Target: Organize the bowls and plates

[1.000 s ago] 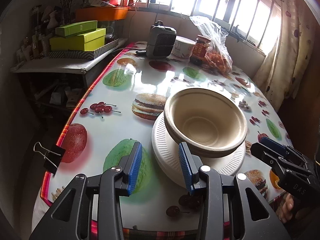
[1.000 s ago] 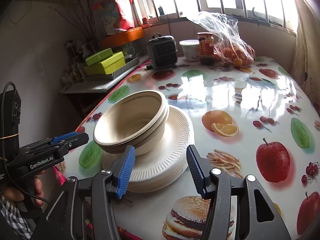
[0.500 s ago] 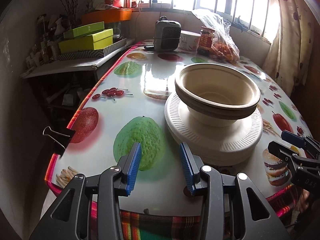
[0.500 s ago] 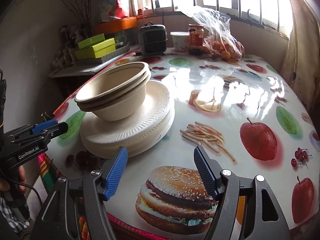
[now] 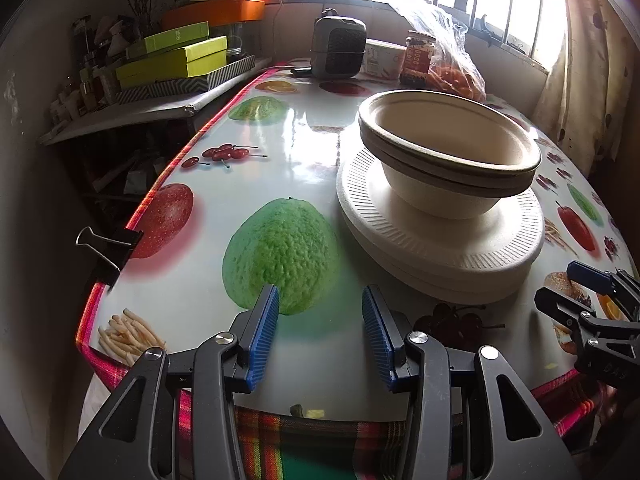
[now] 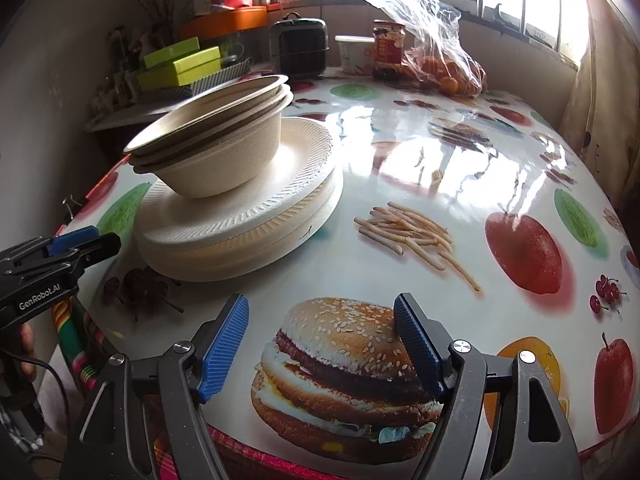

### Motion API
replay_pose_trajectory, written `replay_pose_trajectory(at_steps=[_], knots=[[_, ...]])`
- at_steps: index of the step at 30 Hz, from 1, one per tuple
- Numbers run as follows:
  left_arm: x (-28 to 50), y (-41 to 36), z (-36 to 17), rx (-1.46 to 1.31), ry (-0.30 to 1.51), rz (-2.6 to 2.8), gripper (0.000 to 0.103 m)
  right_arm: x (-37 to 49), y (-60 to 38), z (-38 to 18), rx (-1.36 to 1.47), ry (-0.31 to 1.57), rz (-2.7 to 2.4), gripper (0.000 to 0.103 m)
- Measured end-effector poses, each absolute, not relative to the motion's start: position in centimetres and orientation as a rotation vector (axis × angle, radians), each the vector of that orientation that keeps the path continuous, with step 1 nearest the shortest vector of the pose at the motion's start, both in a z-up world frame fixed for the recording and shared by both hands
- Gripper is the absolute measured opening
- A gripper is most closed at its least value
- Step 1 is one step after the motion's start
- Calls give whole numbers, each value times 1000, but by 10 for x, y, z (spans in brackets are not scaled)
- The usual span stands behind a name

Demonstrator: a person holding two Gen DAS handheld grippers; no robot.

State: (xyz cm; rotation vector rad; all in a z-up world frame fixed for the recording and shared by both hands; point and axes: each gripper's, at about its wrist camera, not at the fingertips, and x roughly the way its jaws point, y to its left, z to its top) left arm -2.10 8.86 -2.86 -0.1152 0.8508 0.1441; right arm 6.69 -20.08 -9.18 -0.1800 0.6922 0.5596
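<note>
Three nested beige paper bowls (image 5: 448, 152) (image 6: 208, 136) stand on a stack of white foam plates (image 5: 440, 248) (image 6: 256, 216) on the fruit-print table. My left gripper (image 5: 320, 296) hangs low over the near table edge, left of the stack. Its jaws are opening with nothing between them. My right gripper (image 6: 320, 300) hovers over the printed burger, right of the stack, and its jaws are also opening around nothing. Each gripper shows in the other's view: the right gripper (image 5: 564, 284) at the right edge, the left gripper (image 6: 80, 240) at the left edge.
At the far end stand a small heater (image 5: 340, 52), a white tub (image 5: 382, 60), a jar (image 5: 418, 56) and a bag of oranges (image 5: 452, 68). Green boxes (image 5: 172, 60) lie on a side shelf to the left. A binder clip (image 5: 108, 246) grips the tablecloth edge.
Both grippers have sunk and drawn back toward the near table edge, away from the stack. The right jaws have spread much wider and the left jaws a little. The stack has not moved.
</note>
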Motion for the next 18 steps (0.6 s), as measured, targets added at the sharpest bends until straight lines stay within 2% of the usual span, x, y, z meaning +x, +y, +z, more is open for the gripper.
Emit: replay_pose_trajectory(at_steps=[6, 18], knots=[[-21, 86, -31, -108, 845, 133, 51, 67, -198, -94, -193, 692, 540, 86], [-18, 80, -34, -84, 840, 162, 58, 65, -196, -96, -190, 684, 514, 89]])
